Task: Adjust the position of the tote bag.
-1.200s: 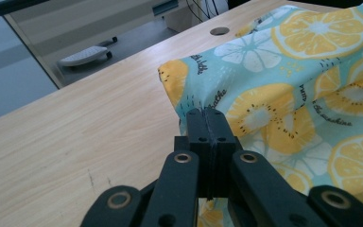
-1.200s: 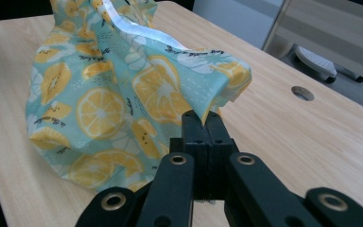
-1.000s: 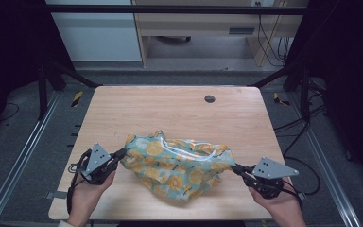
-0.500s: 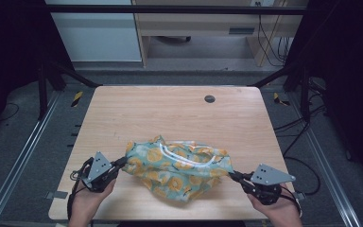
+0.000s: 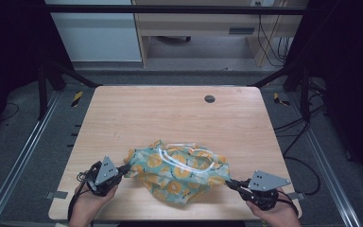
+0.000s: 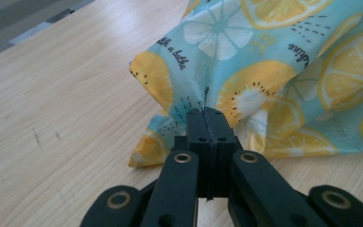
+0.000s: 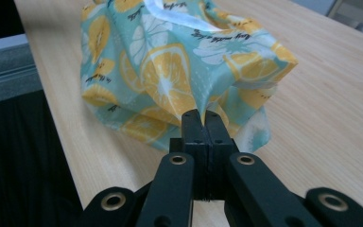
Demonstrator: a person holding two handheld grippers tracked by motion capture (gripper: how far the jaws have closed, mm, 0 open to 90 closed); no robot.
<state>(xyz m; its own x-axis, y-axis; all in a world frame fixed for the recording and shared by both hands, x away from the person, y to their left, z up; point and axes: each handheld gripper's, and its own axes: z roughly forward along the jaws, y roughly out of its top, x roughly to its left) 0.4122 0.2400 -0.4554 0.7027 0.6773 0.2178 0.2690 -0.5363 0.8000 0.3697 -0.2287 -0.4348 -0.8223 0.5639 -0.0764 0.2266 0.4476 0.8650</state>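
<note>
Both pairs of jaws fully closed, each pinching a fold of the same cloth bag [image 5: 179,172]. Left gripper [image 5: 123,169] clamped on the bag's left end, pads pressed together with a thin ridge of fabric squeezed between them, seen close up in the left gripper view [image 6: 207,124]. Right gripper [image 5: 232,183] clamped on the bag's right end, same picture in the right gripper view [image 7: 202,124]: pads flush, cloth bunched at the tips. Bag teal with a yellow lemon-slice print and small black script, white handles [image 5: 189,158] lying on top. Sagging between the two grips, middle slumped on the wooden table [image 5: 170,113], near the front edge, roughly centred left to right. Ends drawn up into peaks at the jaws, lower folds spread flat on the wood beneath. Left hand [image 5: 89,203] and right hand [image 5: 272,210] coming in from the bottom edge, a grey three-cornered plate on top of each gripper. Both grippers held low, close to the tabletop, pointing inward toward each other across the bag. Small dark round disc [image 5: 210,99] set in the tabletop near the far edge, well apart from the bag. Black frame posts and cables on the floor around the table.
</note>
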